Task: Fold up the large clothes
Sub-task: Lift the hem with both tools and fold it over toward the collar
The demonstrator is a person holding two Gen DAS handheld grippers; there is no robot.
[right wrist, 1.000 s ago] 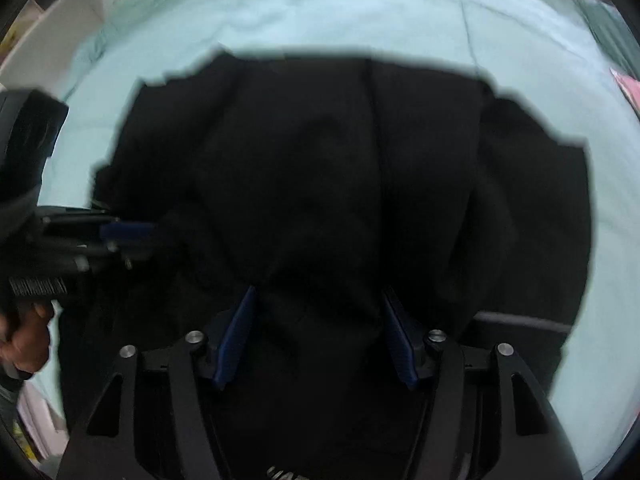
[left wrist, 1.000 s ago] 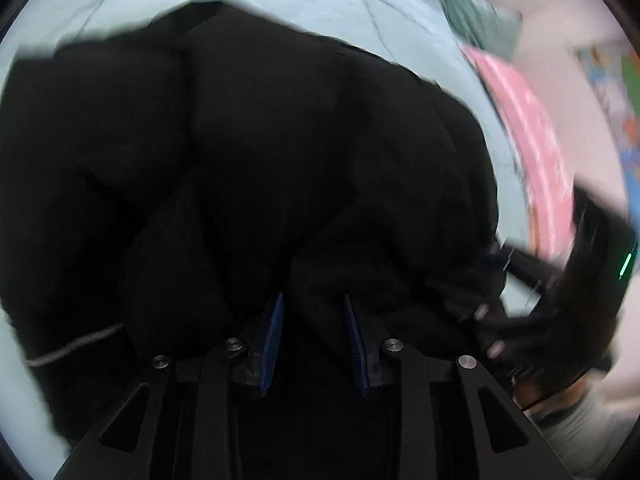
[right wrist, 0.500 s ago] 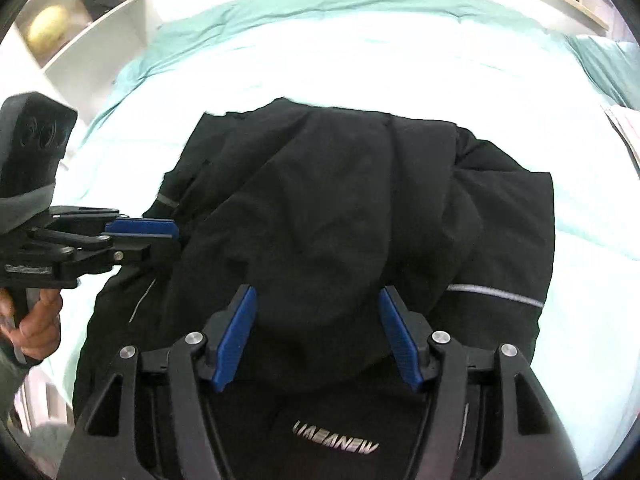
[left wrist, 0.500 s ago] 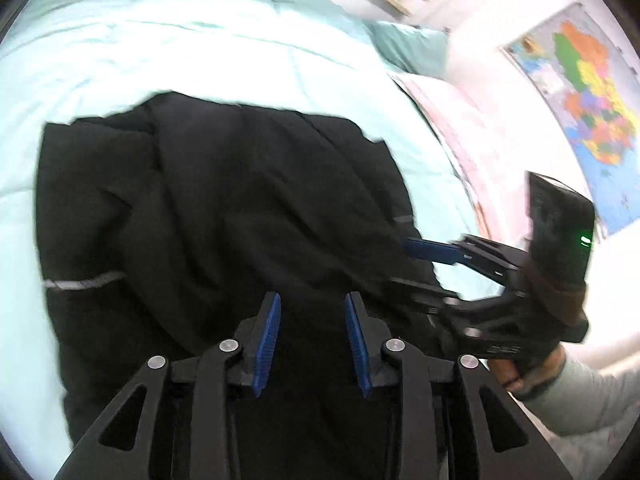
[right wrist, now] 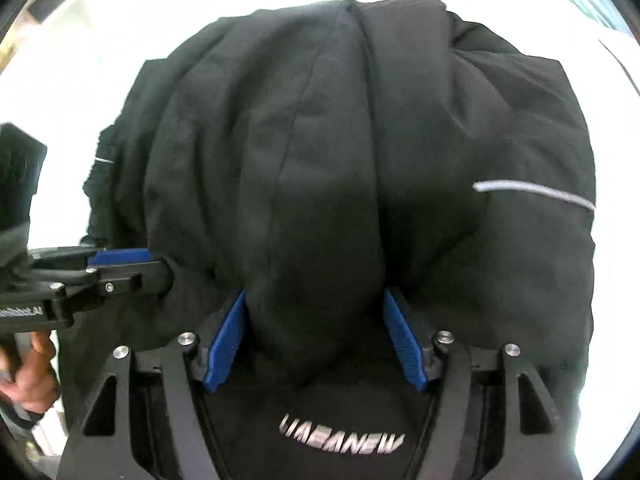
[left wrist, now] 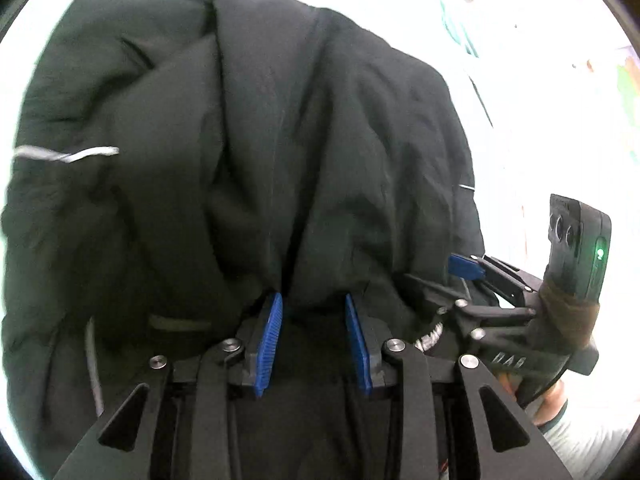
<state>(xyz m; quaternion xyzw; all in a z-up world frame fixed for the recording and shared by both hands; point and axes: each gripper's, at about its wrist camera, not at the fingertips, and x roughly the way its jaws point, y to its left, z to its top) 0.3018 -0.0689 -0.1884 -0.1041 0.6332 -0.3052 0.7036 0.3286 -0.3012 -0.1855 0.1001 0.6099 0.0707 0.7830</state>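
One black jacket [left wrist: 248, 160], bunched and draped, fills both wrist views; it hangs from my two grippers over a washed-out pale surface that I can't make out.

Only the right wrist view shows the silver lettering [right wrist: 342, 438] on the fabric just below the jaws, plus one long reflective stripe [right wrist: 536, 192] on the right side and a short one [right wrist: 104, 160] at the left edge. Only the left wrist view shows the green indicator light [left wrist: 599, 254] on the other gripper's body and a grey cord [left wrist: 93, 372] hanging at lower left; it has its own reflective stripe [left wrist: 68, 155] upper left.

Left gripper [left wrist: 314, 304]: pointing steeply down, jaws narrow, pinching a gathered fold of jacket between the blue pads [left wrist: 270, 336]. In the right view it comes in from the left edge [right wrist: 160, 264], a bare hand [right wrist: 30, 376] on its handle.

Right gripper [right wrist: 314, 300]: pointing steeply down, jaws wider and opening, thick roll of jacket between the blue fingers [right wrist: 226, 340], cloth touching both. In the left view it sits at the right [left wrist: 452, 276], tips buried in fabric, a hand and pale sleeve [left wrist: 560, 404] below.

Count: two grippers, two hands, one jacket.
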